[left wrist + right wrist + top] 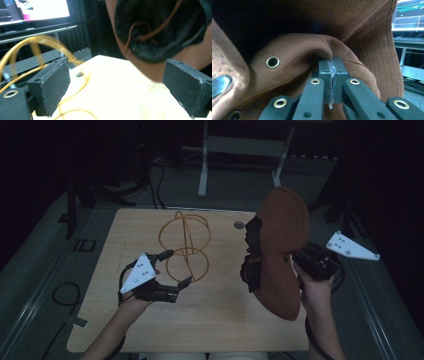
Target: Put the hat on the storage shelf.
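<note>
A brown brimmed hat [280, 245] hangs tilted above the right side of the wooden table [215, 315], its dark lining and cord facing left. My right gripper [296, 258] is shut on the hat's fabric; in the right gripper view the pads [332, 72] pinch a fold beside a metal eyelet [273, 62]. A gold wire stand of rings [185, 245] rests at the table's middle rear. My left gripper [176, 267] stands open just in front of that stand with nothing between its jaws. In the left gripper view [117, 87] the wire rings [37, 42] lie left and the hat [160, 30] ahead.
A small round grommet [239, 225] sits in the tabletop near the far edge. Beyond the table stands a metal frame on legs [202, 170]. A cable loop [65, 292] lies on the floor at left. Lit monitors [35, 10] [409, 15] glow in the dark background.
</note>
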`<state>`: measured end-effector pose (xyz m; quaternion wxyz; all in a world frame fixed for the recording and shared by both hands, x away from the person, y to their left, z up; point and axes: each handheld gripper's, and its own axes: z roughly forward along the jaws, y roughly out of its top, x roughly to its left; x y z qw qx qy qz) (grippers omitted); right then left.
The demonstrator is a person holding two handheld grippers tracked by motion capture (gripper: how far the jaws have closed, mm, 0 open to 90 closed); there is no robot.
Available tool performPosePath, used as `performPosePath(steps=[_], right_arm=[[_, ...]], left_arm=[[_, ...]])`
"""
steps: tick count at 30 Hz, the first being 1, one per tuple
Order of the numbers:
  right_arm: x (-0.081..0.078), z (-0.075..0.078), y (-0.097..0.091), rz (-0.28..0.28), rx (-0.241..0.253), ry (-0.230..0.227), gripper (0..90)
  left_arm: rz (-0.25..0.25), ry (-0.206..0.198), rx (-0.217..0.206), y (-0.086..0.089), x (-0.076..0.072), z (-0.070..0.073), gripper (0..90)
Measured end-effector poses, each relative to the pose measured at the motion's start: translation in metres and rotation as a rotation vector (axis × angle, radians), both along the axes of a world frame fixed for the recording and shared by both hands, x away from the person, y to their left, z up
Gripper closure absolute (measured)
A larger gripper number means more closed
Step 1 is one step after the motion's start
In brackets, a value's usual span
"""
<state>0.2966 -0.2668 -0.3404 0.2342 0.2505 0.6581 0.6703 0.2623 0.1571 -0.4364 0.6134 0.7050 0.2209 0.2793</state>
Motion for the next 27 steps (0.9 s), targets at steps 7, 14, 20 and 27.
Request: performPosePath(steps=[7,14,20,27], right_arm=[[0.026,0.01,0.019,-0.009,-0.002,0.012,89.0],[0.052,0.009,0.039,-0.019,-0.001,0.054,89.0],[0.071,0.02,0.062,-0.013,-0.017,0.058,88.9],[0.088,0.039,0.106,0.01,-0.056,0.038,88.9]], left_arm=[[0.125,0.048,0.043,0.036,-0.006,-0.037,8.5],[0.237,0.117,0.041,0.067,-0.017,-0.075,4.2],[0.297,0.142,0.006,0.09,-0.032,-0.099,4.9],[0.336,0.144,-0.034,0.099,-0.042,-0.114,5.3]])
